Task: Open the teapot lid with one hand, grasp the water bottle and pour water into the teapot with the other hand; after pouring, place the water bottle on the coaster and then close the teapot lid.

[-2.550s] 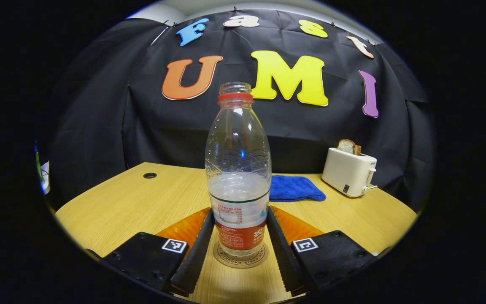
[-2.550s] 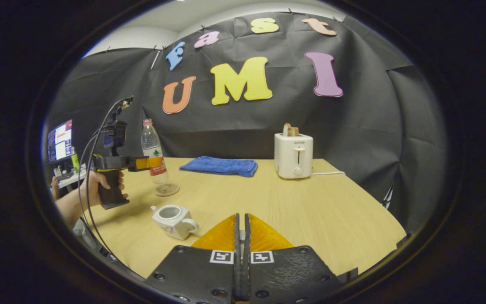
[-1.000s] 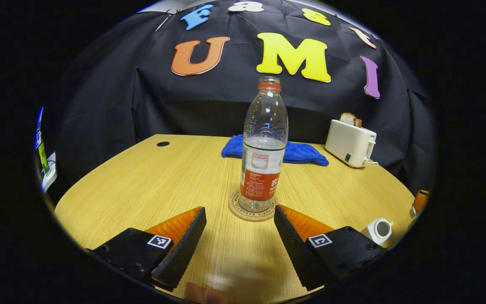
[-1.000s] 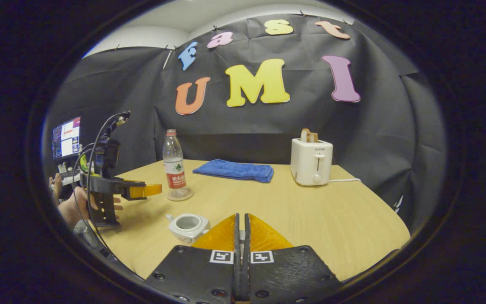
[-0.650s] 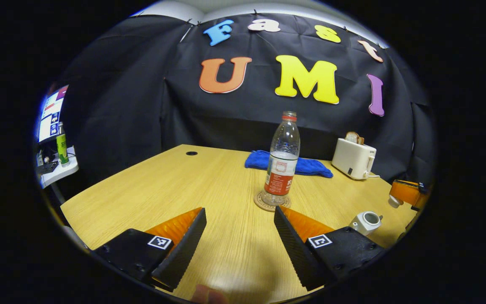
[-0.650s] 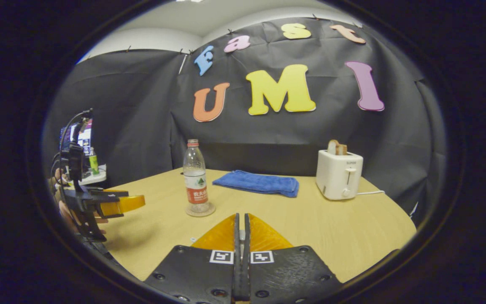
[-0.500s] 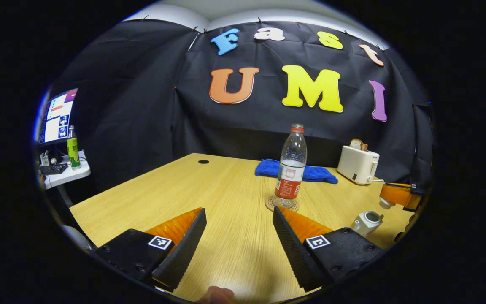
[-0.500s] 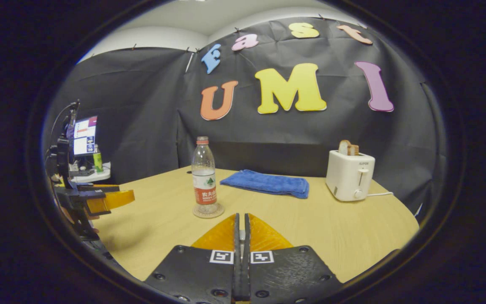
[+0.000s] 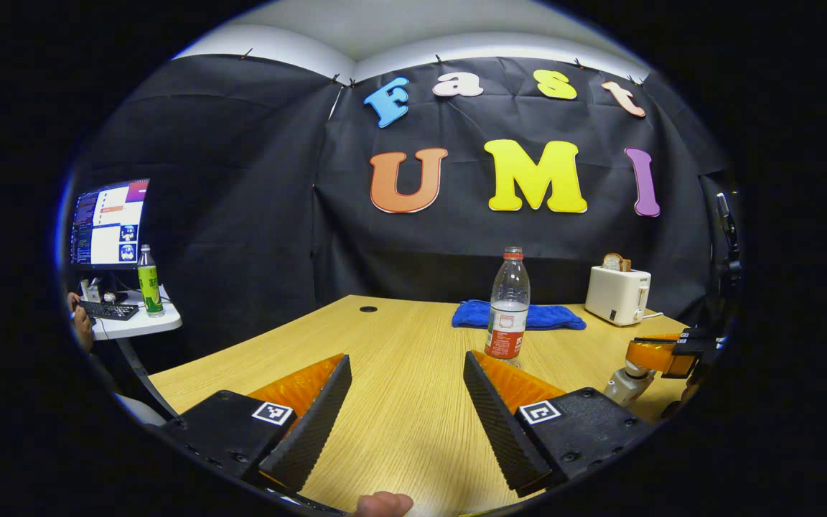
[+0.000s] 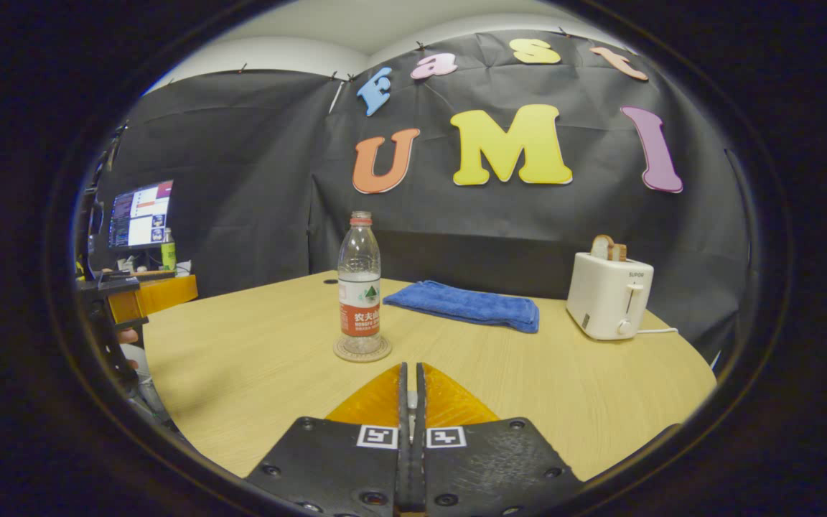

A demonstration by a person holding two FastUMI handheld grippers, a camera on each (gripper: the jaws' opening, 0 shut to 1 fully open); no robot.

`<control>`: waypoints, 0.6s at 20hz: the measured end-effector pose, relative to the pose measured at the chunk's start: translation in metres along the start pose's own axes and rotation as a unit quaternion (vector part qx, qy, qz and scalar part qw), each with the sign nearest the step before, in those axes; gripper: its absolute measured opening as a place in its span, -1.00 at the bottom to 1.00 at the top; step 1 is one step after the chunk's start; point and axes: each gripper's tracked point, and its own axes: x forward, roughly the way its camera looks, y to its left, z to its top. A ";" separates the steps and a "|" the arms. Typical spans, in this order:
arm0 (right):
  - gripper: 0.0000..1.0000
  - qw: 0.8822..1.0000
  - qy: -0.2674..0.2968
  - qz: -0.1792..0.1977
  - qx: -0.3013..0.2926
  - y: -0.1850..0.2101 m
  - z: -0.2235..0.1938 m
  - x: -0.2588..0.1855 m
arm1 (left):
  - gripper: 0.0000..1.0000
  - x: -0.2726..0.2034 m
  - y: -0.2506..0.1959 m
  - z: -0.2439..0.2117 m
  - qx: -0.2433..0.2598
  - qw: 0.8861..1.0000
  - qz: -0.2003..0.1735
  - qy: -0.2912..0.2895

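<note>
While the left gripper (image 9: 408,402) hangs with fingers spread over the table (image 9: 399,373) at its near edge, the right gripper (image 10: 410,431) has fingers pressed together (anything between them cannot be told). Mid-table, the water bottle (image 10: 360,287) stands upright on the coaster (image 10: 362,350). In the left gripper view, the teapot (image 9: 625,384) sits by the right edge. Farther back lie a blue towel (image 10: 467,305) and toaster (image 10: 609,296); a monitor (image 9: 108,224) stands beyond the left edge.

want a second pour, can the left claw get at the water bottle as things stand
Probably yes: the left claw is open, the water bottle stands upright on its coaster ahead and a little right of it, and nothing lies on the table between them.
</note>
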 end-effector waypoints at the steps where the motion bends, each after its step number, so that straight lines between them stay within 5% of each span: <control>1: -1.00 1.000 0.000 -0.001 0.002 -0.001 -0.001 0.000 | 0.97 -0.001 -0.001 0.002 0.001 1.000 -0.001 -0.001; 12: -0.92 1.000 -0.010 -0.003 0.000 -0.002 -0.010 -0.004 | 0.97 -0.004 -0.023 0.015 -0.008 1.000 -0.008 -0.006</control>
